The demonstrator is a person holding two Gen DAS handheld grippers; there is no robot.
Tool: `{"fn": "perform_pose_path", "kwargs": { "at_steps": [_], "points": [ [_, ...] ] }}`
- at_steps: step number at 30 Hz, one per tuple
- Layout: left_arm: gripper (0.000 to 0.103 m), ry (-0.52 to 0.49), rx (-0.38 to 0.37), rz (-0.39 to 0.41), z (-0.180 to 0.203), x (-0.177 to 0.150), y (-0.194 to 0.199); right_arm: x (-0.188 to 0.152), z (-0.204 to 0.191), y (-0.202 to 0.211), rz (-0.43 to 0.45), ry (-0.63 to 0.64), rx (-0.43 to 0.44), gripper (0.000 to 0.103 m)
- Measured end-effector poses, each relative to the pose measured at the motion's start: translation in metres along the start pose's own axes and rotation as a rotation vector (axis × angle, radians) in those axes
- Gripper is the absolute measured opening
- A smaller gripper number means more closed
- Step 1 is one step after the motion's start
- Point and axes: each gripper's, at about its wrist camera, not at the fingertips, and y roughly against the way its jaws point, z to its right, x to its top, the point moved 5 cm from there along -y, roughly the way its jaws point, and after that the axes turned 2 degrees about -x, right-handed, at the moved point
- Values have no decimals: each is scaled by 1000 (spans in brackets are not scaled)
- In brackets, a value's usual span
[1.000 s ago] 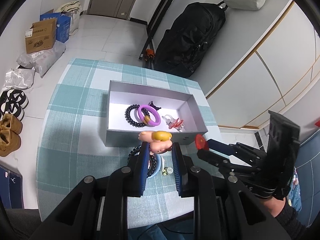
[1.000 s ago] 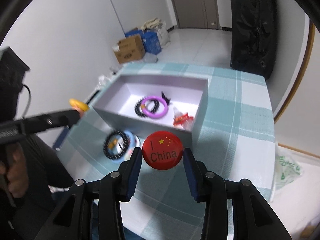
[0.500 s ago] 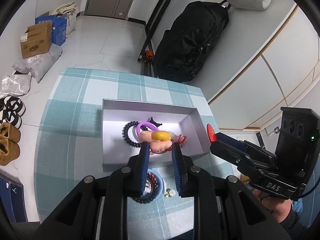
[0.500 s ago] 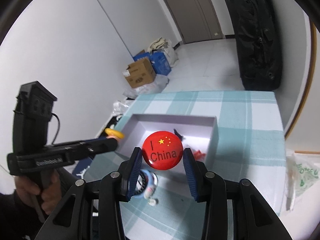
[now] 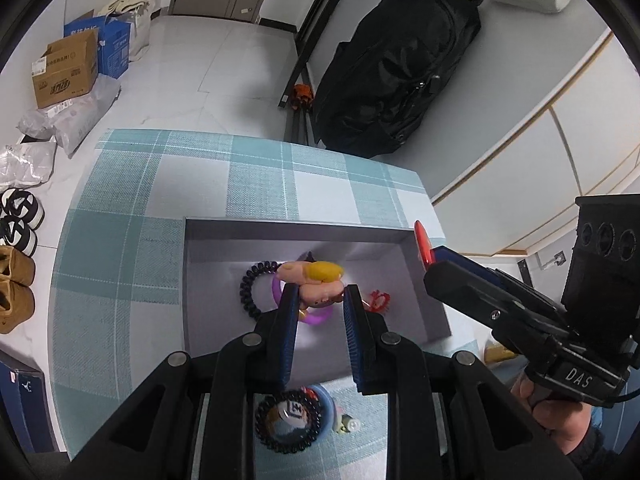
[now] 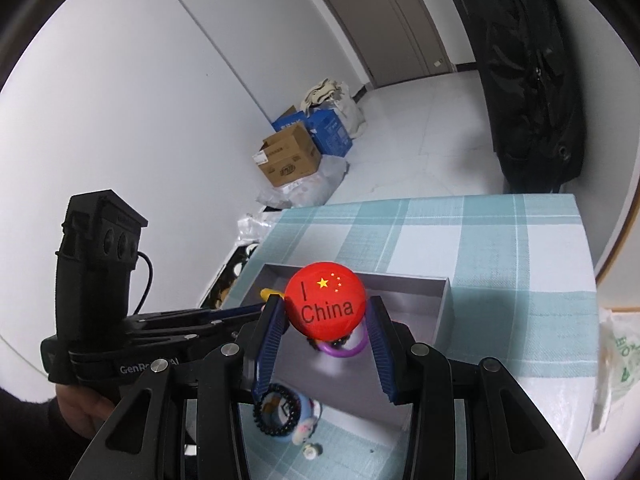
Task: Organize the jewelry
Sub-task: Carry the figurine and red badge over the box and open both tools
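Observation:
My left gripper (image 5: 318, 294) is shut on a small pink and yellow figure charm (image 5: 314, 278) and hangs over the grey open box (image 5: 296, 226). Inside the box lie a black coil hair tie (image 5: 248, 286), a purple ring (image 5: 316, 318) and a red clip (image 5: 378, 300). My right gripper (image 6: 326, 308) is shut on a round red "I China" badge (image 6: 325, 305) above the box's near wall (image 6: 444, 300); in the left wrist view the badge (image 5: 422, 242) shows edge-on at the box's right wall. A blue ring with a black coil tie (image 5: 294, 420) lies on the cloth in front of the box.
The box stands on a teal checked tablecloth (image 5: 120, 236). A tiny charm (image 5: 348, 424) lies beside the blue ring. Beyond the table are a black bag (image 5: 400, 64), cardboard boxes (image 5: 66, 70), shoes (image 5: 16, 216), and a plastic bag (image 6: 616, 360) at the table's right edge.
Both grippers have moved forward from in front of the box to over it, each keeping its item. The right gripper has also tipped up, showing more of the room.

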Motion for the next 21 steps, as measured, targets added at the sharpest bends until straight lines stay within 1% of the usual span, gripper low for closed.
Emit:
{"fn": "perform_pose_path", "kwargs": {
  "at_steps": [3,6,10,12,17,20,21],
  "points": [
    [18,21,-9,-9,-2,2,-5,0,3,-8,-19,-1,-5,41],
    [18,19,-15,-22,-1,3,-9,-2,7,-13,-34,-11,-6,41],
    [18,20,-17,-40,0,2,-13,-5,11,-15,-49,-15,-26,41],
    [18,23,-29,-43,0,2,-14,-6,12,-17,-54,-9,-36,41],
    [18,24,-30,-33,-1,4,-15,-5,11,-16,-49,-4,-43,41],
    [18,31,-55,-21,-1,6,-12,-4,11,-14,-40,-2,-56,43],
    [21,32,-60,-19,0,6,-12,-4,12,-13,-33,-3,-65,45]
  ]
}}
